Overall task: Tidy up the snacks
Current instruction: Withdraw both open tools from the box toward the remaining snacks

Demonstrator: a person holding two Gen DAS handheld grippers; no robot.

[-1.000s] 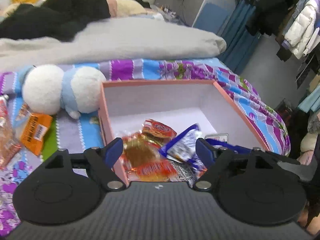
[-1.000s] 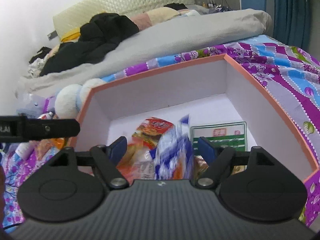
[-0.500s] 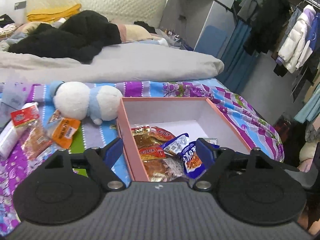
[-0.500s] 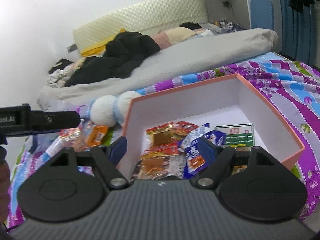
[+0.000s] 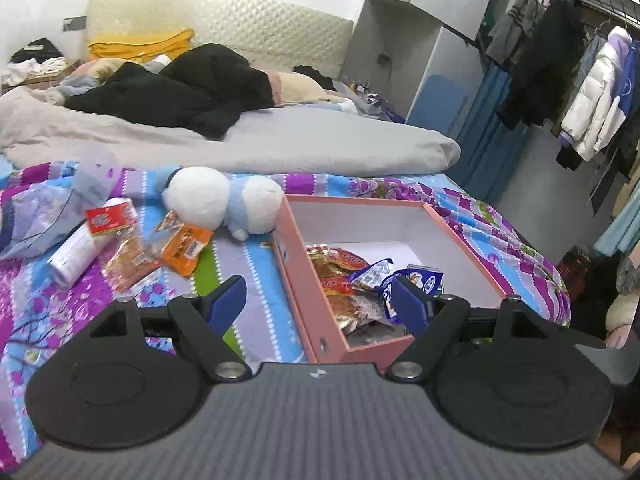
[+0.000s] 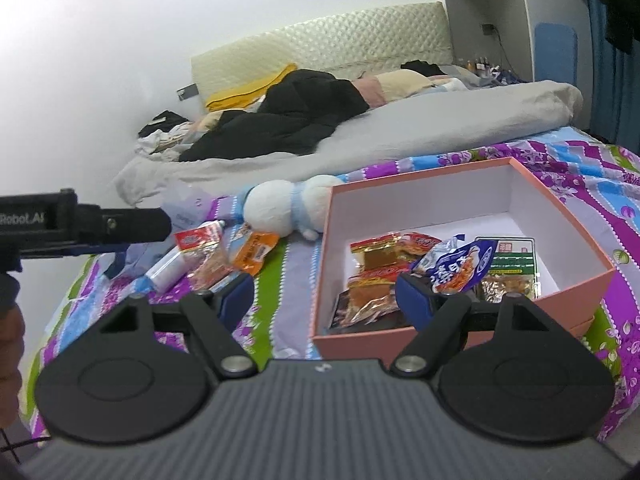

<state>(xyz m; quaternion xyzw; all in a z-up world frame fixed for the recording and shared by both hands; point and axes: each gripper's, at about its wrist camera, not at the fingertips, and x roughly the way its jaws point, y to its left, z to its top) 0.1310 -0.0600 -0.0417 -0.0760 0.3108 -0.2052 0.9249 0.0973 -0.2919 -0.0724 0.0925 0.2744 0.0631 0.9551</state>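
A pink box sits on the patterned bedspread and holds several snack packets, among them a blue packet and red-gold packets. More snacks lie loose left of the box: an orange packet, a red-topped clear packet and a white tube. My left gripper is open and empty, above the box's near left wall. My right gripper is open and empty, in front of the box.
A white and blue plush toy lies against the box's far left corner. A grey duvet and black clothes lie behind. The left gripper's body shows at the right view's left edge. Clothes hang on the right.
Both grippers have pulled back and up from the box. The blue packet that was between the right fingers now lies in the box. More of the bed and loose snacks shows.
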